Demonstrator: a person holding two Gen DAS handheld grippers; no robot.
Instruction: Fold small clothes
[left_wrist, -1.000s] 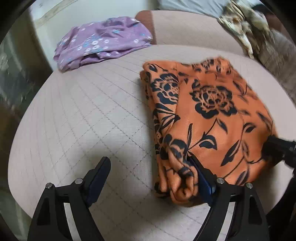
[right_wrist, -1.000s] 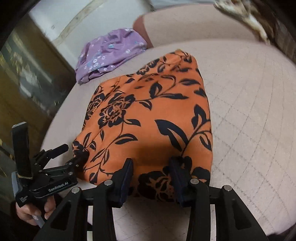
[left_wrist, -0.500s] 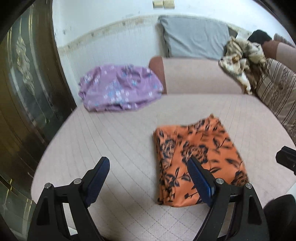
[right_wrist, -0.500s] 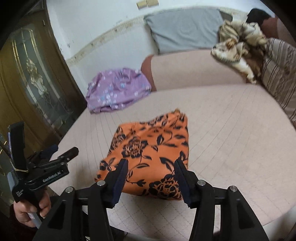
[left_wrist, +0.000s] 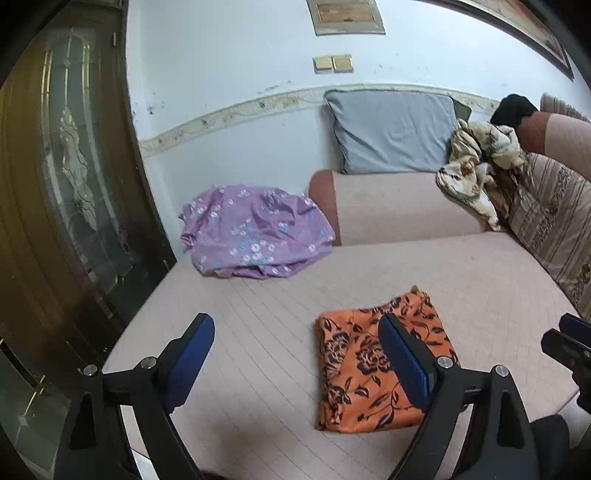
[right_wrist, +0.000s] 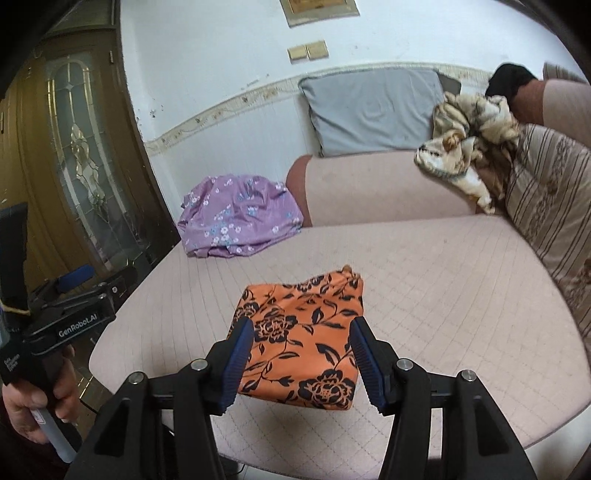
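A folded orange cloth with black flowers (left_wrist: 364, 363) lies flat on the pink quilted seat (left_wrist: 258, 332); it also shows in the right wrist view (right_wrist: 299, 332). My left gripper (left_wrist: 297, 347) is open and empty, held back above the seat's front edge, left of the cloth. My right gripper (right_wrist: 301, 350) is open and empty, held back above the cloth's near edge. The left gripper's body (right_wrist: 70, 314) shows at the left of the right wrist view.
A crumpled purple flowered garment (left_wrist: 255, 236) lies at the seat's far left. A grey cushion (left_wrist: 391, 129), a cream patterned cloth (left_wrist: 476, 170) and a striped cushion (left_wrist: 554, 225) sit at the back and right. A dark glazed door (left_wrist: 66, 184) stands left.
Both grippers have pulled back and up from the orange cloth, which they were close against a second ago. The cloth now lies folded and untouched on the seat.
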